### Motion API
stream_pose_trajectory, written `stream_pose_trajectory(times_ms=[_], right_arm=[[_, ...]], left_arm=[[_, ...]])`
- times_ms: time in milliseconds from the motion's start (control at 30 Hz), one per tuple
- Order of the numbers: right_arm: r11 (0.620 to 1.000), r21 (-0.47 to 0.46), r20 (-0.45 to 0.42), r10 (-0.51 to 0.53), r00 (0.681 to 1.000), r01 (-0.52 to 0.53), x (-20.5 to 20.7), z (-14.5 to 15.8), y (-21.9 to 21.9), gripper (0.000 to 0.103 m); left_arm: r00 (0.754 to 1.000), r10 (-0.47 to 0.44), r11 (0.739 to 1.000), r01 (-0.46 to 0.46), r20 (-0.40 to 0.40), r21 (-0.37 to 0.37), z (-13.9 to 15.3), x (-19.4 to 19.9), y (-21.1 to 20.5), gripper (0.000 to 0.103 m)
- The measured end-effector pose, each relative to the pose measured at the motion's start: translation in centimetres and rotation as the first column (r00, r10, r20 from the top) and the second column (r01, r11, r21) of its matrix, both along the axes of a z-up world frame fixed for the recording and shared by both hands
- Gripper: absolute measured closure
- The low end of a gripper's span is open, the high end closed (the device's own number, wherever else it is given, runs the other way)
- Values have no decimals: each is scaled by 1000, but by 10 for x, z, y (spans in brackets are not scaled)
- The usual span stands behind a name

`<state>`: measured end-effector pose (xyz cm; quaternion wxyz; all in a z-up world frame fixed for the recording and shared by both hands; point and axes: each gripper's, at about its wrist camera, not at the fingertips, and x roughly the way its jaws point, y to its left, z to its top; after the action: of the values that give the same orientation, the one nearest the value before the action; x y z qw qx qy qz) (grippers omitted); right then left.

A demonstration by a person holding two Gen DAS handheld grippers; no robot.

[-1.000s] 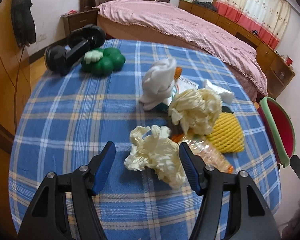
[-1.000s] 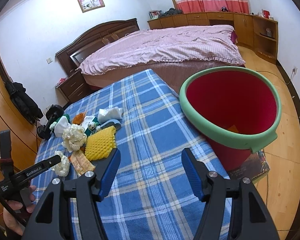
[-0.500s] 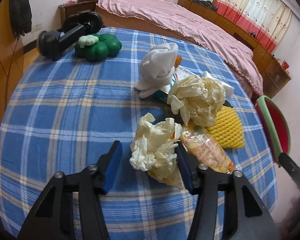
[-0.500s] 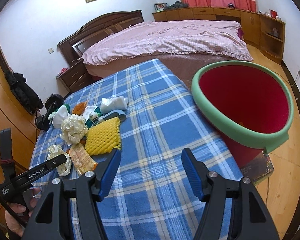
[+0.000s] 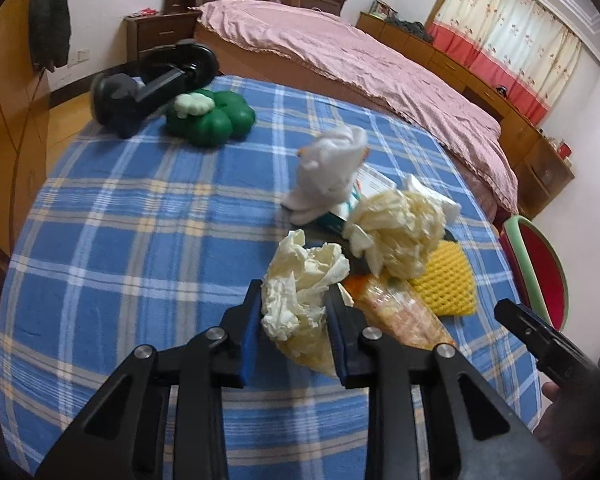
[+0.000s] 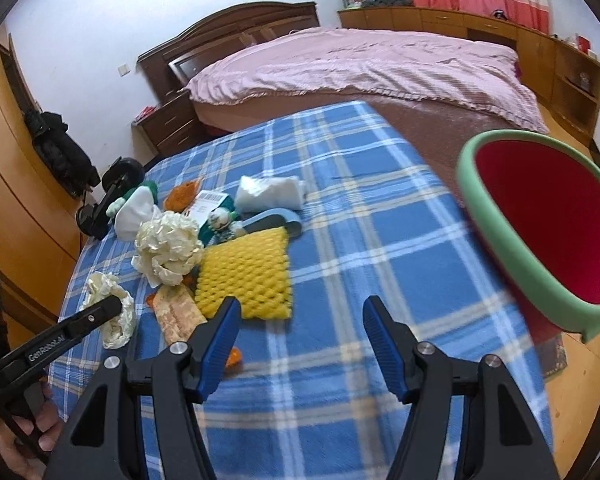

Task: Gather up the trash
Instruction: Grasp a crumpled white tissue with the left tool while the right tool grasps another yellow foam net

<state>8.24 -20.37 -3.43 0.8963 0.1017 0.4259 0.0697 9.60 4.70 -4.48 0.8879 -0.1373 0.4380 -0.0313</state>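
Two blue-padded jaws of the left gripper are closing on a crumpled cream paper wad that sits between them on the blue plaid desk, the pads already against its sides. Just beyond it lie a second, larger cream wad, a clear snack wrapper, a yellow foam net and a white cloth bundle, bunched close together. Over the desk, the right gripper has its jaws spread with nothing between them, the yellow net just beyond its left pad. A red bin with a green rim stands off the desk's edge to the right. In the right wrist view the left gripper's black arm reads "GenRobot.AI"; a white label with a barcode lies among the trash, its text too small to read.
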Motion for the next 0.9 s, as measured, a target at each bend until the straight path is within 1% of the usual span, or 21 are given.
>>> stream_pose_trajectory(times_ms=[267,500,600,700,767,800,833,900], right_arm=[[999,-8,-37,46,998,-46,20,-14,22,37],[998,-34,-76,53,996,-56,31,-29,34,37],[996,-60,-64,55,996,-58,31,-29,37,37],[996,-74,-56,53,997,-57,31,-30,39,40],[995,-82,-51,50,997,-55,29,-30,39,43],[995,-85,-48,49,998,-53,29,-30,39,48],[995,-84,-47,53,998,-57,28,-30,39,57],[995,-72,-49,67,997,-71,26,-30,40,64]], left_arm=[[999,52,998,-52,8,37,-3,3,14,73],[998,62,998,-62,1,18,-10,6,22,73],[998,64,998,-64,-7,7,-14,7,24,73],[998,66,998,-66,-3,-4,-15,6,24,73],[998,65,998,-65,-2,-5,-15,6,24,73],[998,65,998,-65,-2,-5,-15,6,24,73],[998,66,998,-66,-1,-5,-15,6,24,73],[998,67,998,-67,-2,-5,-15,6,24,73]])
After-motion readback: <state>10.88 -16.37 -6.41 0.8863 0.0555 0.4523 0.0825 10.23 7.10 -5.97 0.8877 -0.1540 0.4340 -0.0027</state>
